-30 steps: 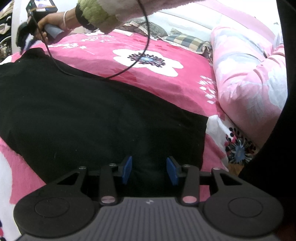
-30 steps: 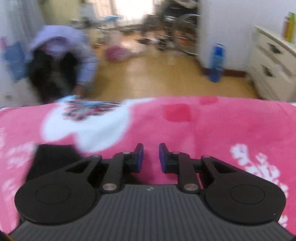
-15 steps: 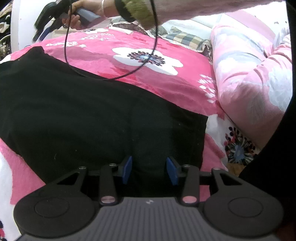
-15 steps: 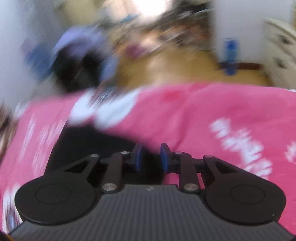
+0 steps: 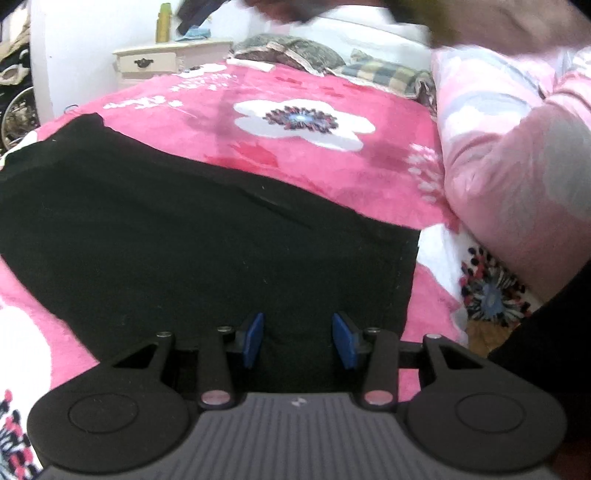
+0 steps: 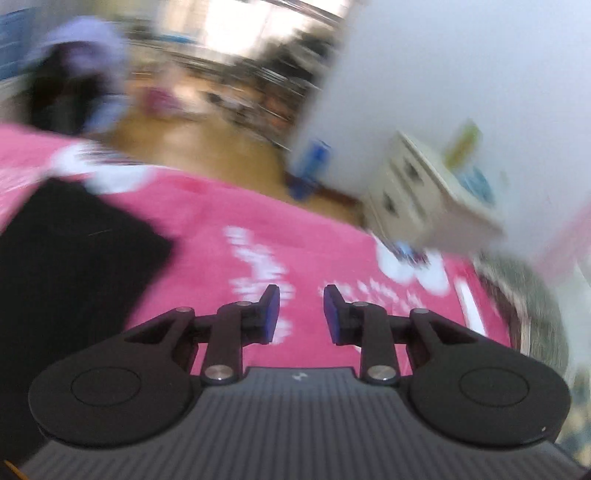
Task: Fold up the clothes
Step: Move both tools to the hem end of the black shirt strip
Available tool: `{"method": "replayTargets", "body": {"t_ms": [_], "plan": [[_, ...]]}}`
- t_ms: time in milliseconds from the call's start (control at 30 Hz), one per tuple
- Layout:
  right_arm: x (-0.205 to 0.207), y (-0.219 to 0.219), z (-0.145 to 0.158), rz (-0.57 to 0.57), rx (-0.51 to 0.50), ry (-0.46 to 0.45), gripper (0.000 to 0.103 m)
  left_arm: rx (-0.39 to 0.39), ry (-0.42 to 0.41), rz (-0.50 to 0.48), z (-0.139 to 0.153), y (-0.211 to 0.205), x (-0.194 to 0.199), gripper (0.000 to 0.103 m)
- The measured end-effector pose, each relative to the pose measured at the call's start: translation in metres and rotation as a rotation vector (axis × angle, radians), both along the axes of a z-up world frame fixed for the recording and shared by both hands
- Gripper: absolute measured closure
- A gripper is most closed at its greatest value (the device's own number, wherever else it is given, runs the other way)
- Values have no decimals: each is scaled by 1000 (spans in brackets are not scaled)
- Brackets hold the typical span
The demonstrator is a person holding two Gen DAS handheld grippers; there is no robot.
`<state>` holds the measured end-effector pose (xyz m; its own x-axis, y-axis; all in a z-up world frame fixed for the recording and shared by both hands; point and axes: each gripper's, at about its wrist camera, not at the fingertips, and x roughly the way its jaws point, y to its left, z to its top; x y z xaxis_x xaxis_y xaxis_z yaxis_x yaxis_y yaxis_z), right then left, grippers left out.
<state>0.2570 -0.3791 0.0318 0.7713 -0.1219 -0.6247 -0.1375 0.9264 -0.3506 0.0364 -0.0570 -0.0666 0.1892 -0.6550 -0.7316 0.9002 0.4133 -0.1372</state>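
A black garment (image 5: 192, 236) lies across a hot-pink blanket (image 5: 303, 88) printed with white flowers with dark, blue-centred hearts. Beside the blanket, a pale pink quilt (image 5: 509, 155) carries grey-blue blotches; beyond the blanket, a yellow-and-grey plaid cloth (image 5: 384, 72) and a cream nightstand (image 5: 162, 61) topped by a yellow bottle (image 5: 163, 22). Both grippers' finger pads (image 5: 254, 338) are blue.

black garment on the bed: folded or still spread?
Spread. The black garment lies flat across the pink blanket, edges visible; layers cannot be told.
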Motion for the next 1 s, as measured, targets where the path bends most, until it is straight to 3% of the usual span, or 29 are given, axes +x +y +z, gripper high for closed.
{"method": "replayTargets", "body": {"t_ms": [100, 200, 367, 467, 533, 633, 700, 833, 1000], "plan": [[-53, 36, -6, 137, 137, 125, 69, -19, -33, 35, 12, 15, -4, 58], [-82, 77, -44, 212, 265, 257, 69, -2, -76, 96, 16, 25, -4, 58], [-78, 112, -96, 141, 385, 380, 70, 69, -232, 217, 2, 18, 8, 57], [-108, 112, -103, 88, 382, 418, 70, 122, -219, 250, -16, 11, 16, 58], [-129, 105, -106, 61, 402, 431, 70, 118, -223, 255, -17, 12, 6, 58], [-171, 92, -102, 38, 437, 457, 69, 99, -157, 249, -10, 18, -16, 56], [-199, 87, -100, 38, 417, 489, 69, 89, -122, 218, -8, 23, -36, 52], [-240, 87, -94, 48, 360, 573, 69, 118, -145, 118, -11, 28, -82, 49], [-281, 86, -97, 34, 342, 697, 65, 131, -124, 79, -5, 37, -112, 46]]}}
